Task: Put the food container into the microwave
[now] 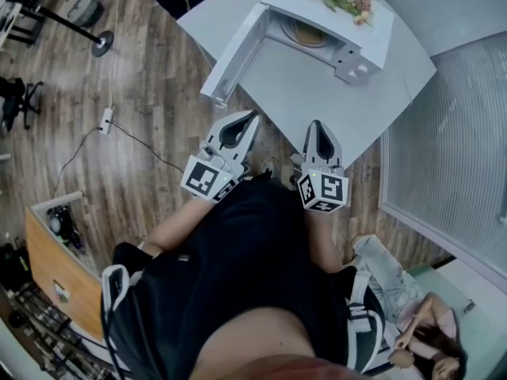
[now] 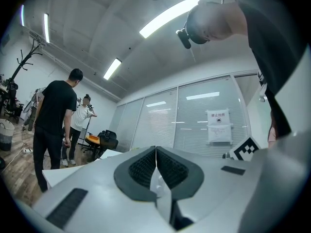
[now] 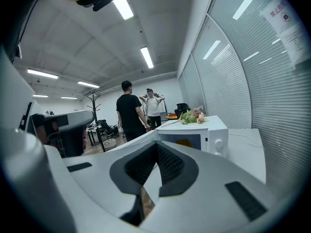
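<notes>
Pressed together and empty, left tong (image 1: 252, 117) and right tong (image 1: 316, 125); microwave (image 1: 380, 32) ahead, door (image 1: 234, 54) open beyond left tong, food container (image 1: 305, 32) seemingly inside, so push door shut squarely.

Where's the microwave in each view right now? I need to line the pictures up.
Head view: the microwave is at top centre, with its door swung open to the left.
Left gripper view: not in it.
Right gripper view: right of centre, beyond the jaws.
Shared landmark: the glass wall with blinds.
</notes>
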Demonstrator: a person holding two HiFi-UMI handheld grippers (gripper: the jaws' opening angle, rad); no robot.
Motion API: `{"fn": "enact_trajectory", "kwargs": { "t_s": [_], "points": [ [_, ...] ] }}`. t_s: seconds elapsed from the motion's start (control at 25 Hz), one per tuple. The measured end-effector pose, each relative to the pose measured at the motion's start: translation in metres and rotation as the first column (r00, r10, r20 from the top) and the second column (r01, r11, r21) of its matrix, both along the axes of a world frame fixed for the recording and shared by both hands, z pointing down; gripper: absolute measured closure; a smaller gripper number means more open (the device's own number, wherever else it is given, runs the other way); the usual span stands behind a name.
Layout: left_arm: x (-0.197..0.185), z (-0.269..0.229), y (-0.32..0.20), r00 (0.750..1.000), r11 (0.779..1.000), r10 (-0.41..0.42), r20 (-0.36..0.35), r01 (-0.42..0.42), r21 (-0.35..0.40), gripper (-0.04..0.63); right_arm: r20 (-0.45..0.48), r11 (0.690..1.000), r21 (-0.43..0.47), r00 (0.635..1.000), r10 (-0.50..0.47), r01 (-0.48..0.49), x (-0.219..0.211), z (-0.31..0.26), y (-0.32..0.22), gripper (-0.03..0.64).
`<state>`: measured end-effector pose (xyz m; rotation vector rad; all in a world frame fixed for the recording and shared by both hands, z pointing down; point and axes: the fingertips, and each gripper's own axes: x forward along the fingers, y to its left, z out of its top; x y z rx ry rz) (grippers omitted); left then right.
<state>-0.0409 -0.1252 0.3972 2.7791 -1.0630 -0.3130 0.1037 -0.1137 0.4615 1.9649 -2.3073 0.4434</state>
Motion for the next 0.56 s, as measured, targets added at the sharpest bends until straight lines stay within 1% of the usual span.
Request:
{"fn": "enact_trajectory", "kwargs": {
  "t_s": [0.56],
  "points": [
    [-0.0019, -0.0002, 0.0058, 1.000, 1.000, 0.015, -0.010, -0.015, -0.008, 0.572, -0.007, 1.000, -0.007, 1.000, 0.003, -0.003, -0.0068, 0.0013, 0.0057, 0.594]
  ]
}}
